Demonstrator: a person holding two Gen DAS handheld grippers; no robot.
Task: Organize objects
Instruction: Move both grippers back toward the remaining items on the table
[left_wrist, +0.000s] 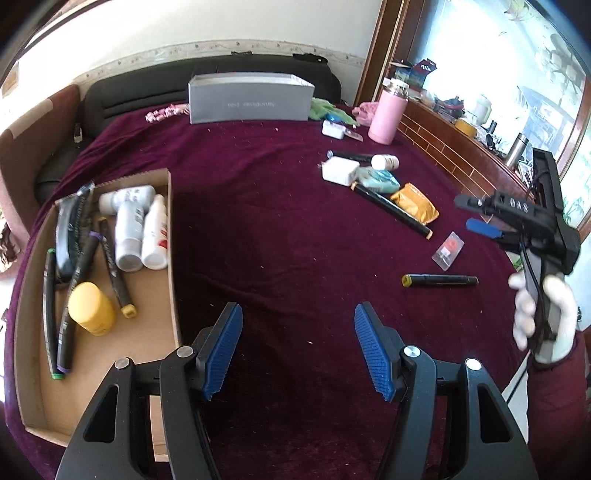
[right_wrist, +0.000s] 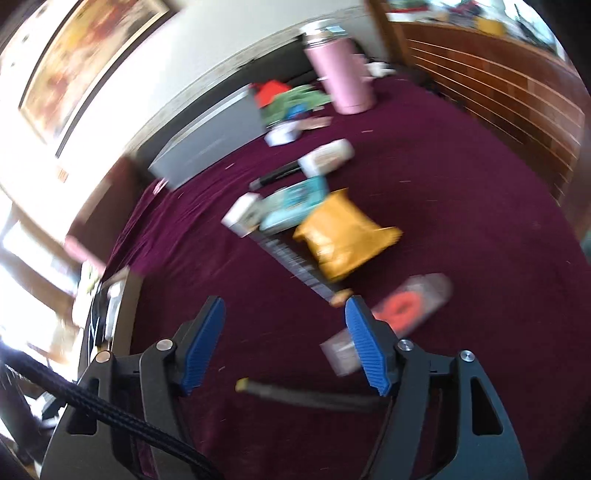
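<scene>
A maroon-clothed bed (left_wrist: 258, 206) carries an open cardboard box (left_wrist: 33, 295) at its left edge, already holding markers and bottles. Both the left gripper (left_wrist: 298, 347) and right gripper (right_wrist: 284, 339) stand open and empty. The black yellow-tipped marker (right_wrist: 295, 395) lies just below the right one; best straddle its barrel crosswise.

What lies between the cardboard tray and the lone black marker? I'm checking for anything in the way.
Only bare maroon cloth, seen in the left wrist view. Nothing sits between the tray and the marker.
</scene>
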